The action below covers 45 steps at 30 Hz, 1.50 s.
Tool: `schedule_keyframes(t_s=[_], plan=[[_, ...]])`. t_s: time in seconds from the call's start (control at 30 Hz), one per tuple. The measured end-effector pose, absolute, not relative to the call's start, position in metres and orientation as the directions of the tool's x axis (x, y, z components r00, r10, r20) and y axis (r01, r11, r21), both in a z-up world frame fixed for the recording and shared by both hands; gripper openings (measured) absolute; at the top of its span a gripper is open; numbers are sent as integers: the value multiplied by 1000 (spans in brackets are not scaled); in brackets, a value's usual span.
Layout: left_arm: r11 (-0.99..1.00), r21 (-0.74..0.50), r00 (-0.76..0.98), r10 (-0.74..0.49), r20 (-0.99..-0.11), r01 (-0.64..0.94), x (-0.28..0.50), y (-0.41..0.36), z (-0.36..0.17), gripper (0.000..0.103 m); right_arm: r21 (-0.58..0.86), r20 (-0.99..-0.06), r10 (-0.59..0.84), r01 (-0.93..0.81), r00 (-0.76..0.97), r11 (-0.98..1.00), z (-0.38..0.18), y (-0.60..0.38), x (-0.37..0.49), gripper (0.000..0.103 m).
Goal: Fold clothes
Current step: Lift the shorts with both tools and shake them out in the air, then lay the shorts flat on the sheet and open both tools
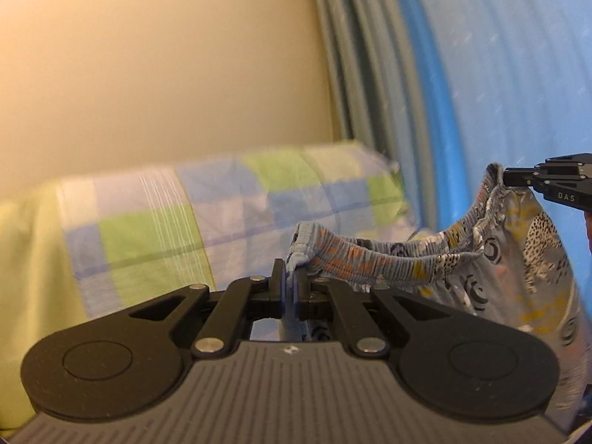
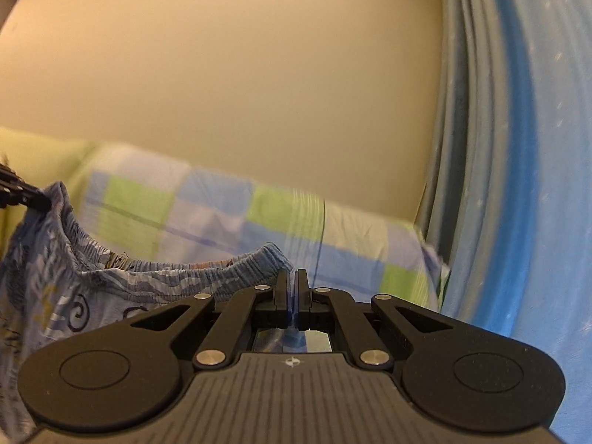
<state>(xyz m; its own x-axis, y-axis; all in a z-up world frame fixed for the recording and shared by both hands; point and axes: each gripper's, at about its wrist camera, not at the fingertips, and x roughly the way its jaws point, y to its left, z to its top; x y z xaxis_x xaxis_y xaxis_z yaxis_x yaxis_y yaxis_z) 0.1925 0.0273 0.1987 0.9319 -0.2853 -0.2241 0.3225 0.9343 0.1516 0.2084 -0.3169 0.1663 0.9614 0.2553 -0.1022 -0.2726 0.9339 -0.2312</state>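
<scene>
1. The shorts point(image 1: 481, 259) are hanging by the waistband, lower right of the left view.
2. My left gripper point(image 1: 291, 277) is pinching one waistband end, jaws closed.
3. My right gripper point(image 2: 292, 285) is clamping the other end.
4. A checked pillow point(image 1: 222, 214) is lying behind, mid-frame.

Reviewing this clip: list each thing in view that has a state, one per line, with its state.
Left gripper: shut on the shorts' elastic waistband.
Right gripper: shut on the waistband's other end.
Patterned shorts: held up in the air by the waistband, which sags between the grippers, body hanging down.
Checked pillow: lying against the wall.
Blue curtain: hanging in folds.
</scene>
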Motion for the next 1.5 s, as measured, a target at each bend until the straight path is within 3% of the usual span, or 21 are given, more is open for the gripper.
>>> schedule_keyframes(t_s=[0.07, 0.13, 0.2, 0.3, 0.43, 0.6, 0.7, 0.93, 1.17, 1.27, 1.33, 1.37, 1.4, 1.47, 1.5], plan=[[942, 158, 931, -246, -271, 295, 248, 21, 162, 2, -227, -152, 235, -265, 960, 937, 135, -315, 266, 0], [954, 132, 915, -211, -343, 269, 301, 18, 117, 10, -240, -211, 191, -240, 959, 941, 98, -312, 317, 0], [965, 113, 896, -172, -409, 236, 335, 20, 70, 32, -270, -275, 135, -211, 952, 939, 58, -311, 353, 4], [975, 67, 868, -155, -472, 210, 351, 34, 19, 30, -178, -348, 138, -210, 927, 961, 19, -321, 361, 6], [983, 24, 829, -138, -542, 180, 328, 68, -11, 33, -89, -433, 159, -218, 887, 972, -6, -341, 331, 14], [989, -31, 789, -132, -600, 141, 261, 111, -12, 46, 39, -505, 178, -184, 844, 982, -1, -375, 282, 48], [990, -50, 756, -133, -641, 133, 225, 125, -16, 51, 101, -566, 190, -162, 802, 982, -9, -399, 240, 48], [990, -56, 675, -128, -726, 127, 170, 136, -49, 51, 88, -667, 122, -85, 735, 992, -47, -446, 143, 48], [990, -68, 660, -134, -739, 125, 168, 125, -66, 51, 269, -649, 227, -60, 726, 961, -66, -467, 143, 48], [990, -52, 657, -126, -743, 131, 172, 120, -65, 51, 291, -665, 246, -59, 705, 955, -74, -463, 155, 48], [989, -40, 655, -123, -746, 140, 173, 116, -64, 49, 269, -681, 243, -72, 690, 960, -76, -457, 158, 36], [989, -36, 655, -123, -746, 145, 174, 115, -64, 42, 243, -679, 220, -68, 701, 968, -73, -457, 156, 13], [988, -33, 656, -127, -744, 153, 173, 114, -63, 37, 217, -676, 197, -64, 710, 974, -70, -456, 155, 2], [987, -21, 661, -125, -740, 162, 173, 111, -61, 6, 164, -667, 151, -54, 730, 985, -64, -455, 151, 2], [987, -11, 665, -116, -738, 160, 173, 111, -58, 1, 138, -661, 126, -44, 740, 989, -61, -456, 150, 2]])
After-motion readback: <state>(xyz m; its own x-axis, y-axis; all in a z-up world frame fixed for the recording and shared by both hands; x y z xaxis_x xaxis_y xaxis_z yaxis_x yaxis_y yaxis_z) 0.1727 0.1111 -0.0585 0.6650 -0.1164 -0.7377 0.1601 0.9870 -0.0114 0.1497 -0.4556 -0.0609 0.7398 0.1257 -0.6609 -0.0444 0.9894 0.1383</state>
